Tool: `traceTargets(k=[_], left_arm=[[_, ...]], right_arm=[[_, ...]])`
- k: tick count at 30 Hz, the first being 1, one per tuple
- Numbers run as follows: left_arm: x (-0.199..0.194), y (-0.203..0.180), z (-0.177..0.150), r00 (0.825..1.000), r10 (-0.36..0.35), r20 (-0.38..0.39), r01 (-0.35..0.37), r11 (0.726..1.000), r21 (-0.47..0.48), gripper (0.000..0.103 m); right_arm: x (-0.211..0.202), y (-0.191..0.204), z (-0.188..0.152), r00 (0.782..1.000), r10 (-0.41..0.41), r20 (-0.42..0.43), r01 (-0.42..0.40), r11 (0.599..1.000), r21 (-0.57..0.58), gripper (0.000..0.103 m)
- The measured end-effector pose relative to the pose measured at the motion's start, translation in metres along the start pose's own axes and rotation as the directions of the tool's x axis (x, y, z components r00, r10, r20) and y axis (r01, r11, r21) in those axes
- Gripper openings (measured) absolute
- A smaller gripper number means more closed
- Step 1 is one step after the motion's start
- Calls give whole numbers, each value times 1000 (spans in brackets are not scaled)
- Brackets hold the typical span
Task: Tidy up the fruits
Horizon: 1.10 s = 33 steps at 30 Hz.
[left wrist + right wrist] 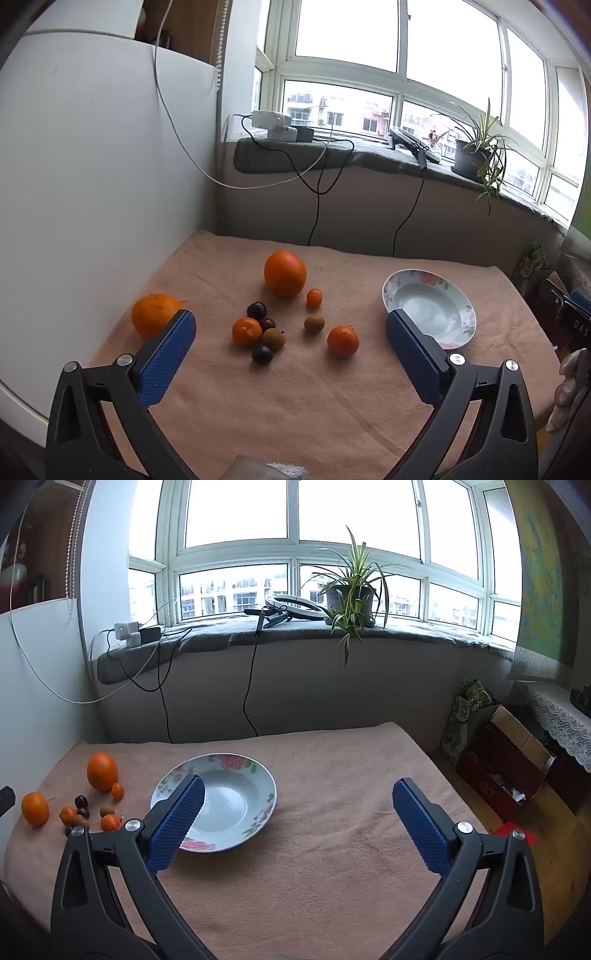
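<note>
floral bowl (221,764) bare inside, fruits (258,332) loose on cloth (295,398), left gripper (291,332) wide, right gripper (299,801) wide

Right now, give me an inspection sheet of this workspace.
Surface: pink cloth covers the table.
Job's things: floral plate, empty; two oranges, mandarins, dark plums and small brown fruits loose to the plate's left.
Clutter: nothing seen.
Grippers: left gripper and right gripper open, holding nothing.
Cables: black and white cables hang from the windowsill.
Surroundings: potted plant, cardboard box.
</note>
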<state>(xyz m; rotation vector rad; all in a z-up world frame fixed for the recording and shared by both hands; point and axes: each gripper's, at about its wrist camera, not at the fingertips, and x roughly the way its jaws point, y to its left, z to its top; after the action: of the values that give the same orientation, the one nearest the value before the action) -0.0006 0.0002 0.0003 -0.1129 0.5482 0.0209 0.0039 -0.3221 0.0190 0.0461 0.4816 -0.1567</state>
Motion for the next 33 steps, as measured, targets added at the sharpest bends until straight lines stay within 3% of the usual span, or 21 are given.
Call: traceTargets(k=[33], left_arm=[[-3, 1, -1, 1000, -2, 6, 2, 1000, 4, 102]], right_arm=[[-6, 0, 1, 1000, 22, 11, -23, 1000, 22, 103]])
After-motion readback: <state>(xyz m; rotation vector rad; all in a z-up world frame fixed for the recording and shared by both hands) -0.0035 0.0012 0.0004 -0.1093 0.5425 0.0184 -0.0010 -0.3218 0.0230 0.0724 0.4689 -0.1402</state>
